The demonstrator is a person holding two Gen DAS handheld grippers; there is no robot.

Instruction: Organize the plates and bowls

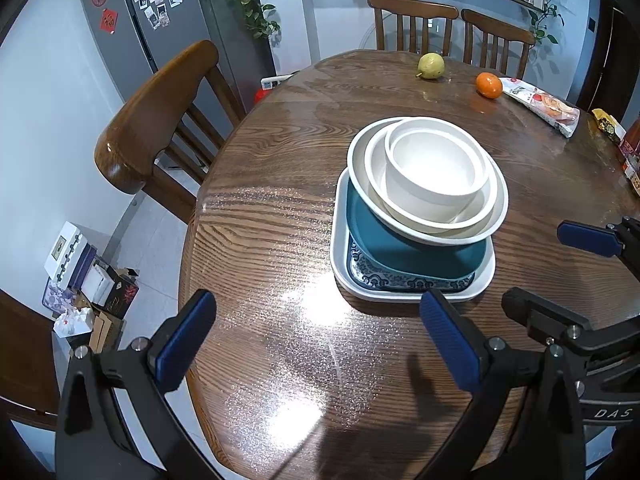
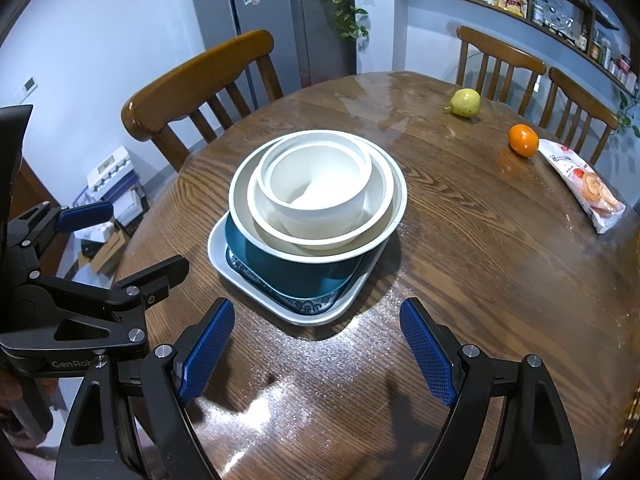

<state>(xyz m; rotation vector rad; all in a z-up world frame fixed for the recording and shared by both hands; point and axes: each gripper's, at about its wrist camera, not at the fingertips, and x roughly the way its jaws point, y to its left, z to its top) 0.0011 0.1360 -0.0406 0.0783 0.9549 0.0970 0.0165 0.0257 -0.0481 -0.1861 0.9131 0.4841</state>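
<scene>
A stack of dishes stands mid-table. A white square plate (image 1: 412, 295) (image 2: 316, 316) is at the bottom. On it lie a blue-patterned plate (image 1: 384, 276) (image 2: 308, 304) and a teal bowl (image 1: 404, 244) (image 2: 296, 268). Three nested white bowls sit on top, the smallest (image 1: 436, 160) (image 2: 316, 184) innermost. My left gripper (image 1: 316, 320) is open and empty, near the table's front edge, left of the stack. My right gripper (image 2: 316, 336) is open and empty, just in front of the stack. Each gripper shows in the other's view (image 1: 560, 264) (image 2: 128, 236).
A round wooden table (image 1: 280, 240) (image 2: 480, 260) holds a pear (image 1: 431, 66) (image 2: 465, 103), an orange (image 1: 488, 85) (image 2: 523, 140) and a snack packet (image 1: 540, 106) (image 2: 584, 188) at the far side. Wooden chairs (image 1: 160, 120) (image 2: 200, 88) surround it. Boxes (image 1: 88, 280) lie on the floor left.
</scene>
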